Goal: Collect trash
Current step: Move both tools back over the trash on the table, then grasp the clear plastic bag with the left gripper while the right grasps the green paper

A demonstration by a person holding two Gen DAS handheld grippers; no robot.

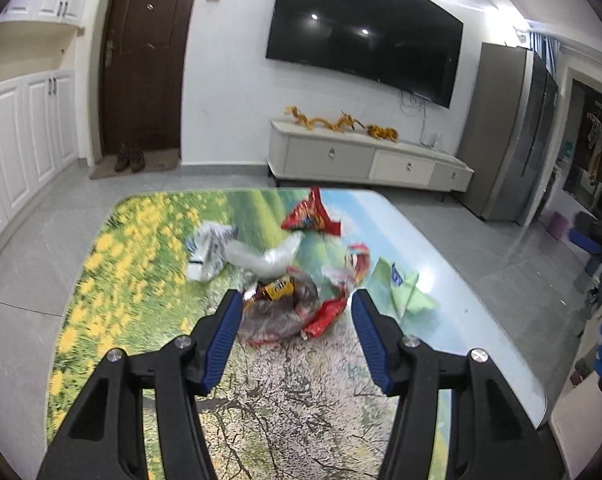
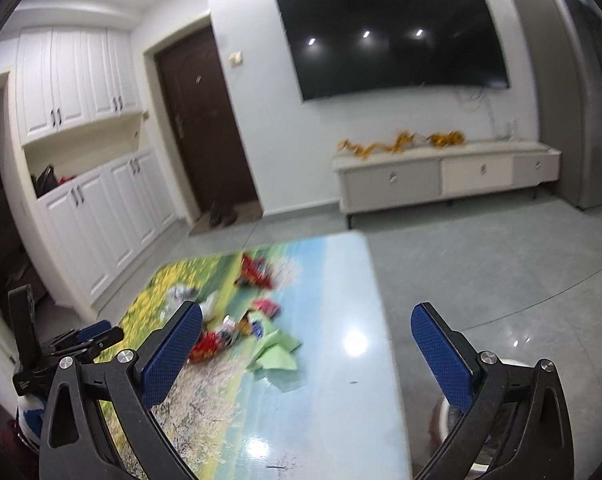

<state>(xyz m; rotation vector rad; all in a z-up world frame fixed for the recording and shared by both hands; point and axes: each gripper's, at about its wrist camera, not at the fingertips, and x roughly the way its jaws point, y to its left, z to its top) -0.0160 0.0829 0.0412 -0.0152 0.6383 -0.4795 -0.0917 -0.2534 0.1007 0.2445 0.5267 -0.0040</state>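
A pile of trash lies mid-table: a red snack bag [image 1: 311, 216], a white-grey wrapper [image 1: 209, 248], a clear plastic bag [image 1: 269, 256], a crumpled clear bag with an orange wrapper inside [image 1: 279, 312], a red wrapper [image 1: 325, 316] and green paper [image 1: 401, 288]. My left gripper [image 1: 297, 298] is open just short of the crumpled bag, and its blue pads touch nothing. My right gripper [image 2: 307, 312] stands wide open and empty above the table's right side. From there I see the red bag [image 2: 255, 274], the green paper [image 2: 275, 350] and the left gripper [image 2: 97, 332] at the left.
The table [image 1: 141, 280] has a glossy landscape print and rounded corners. A white round container [image 2: 497, 372] sits on the floor by its right edge, partly hidden. Beyond are grey floor tiles, a TV cabinet [image 1: 365, 156], a brown door [image 1: 145, 60] and white cupboards.
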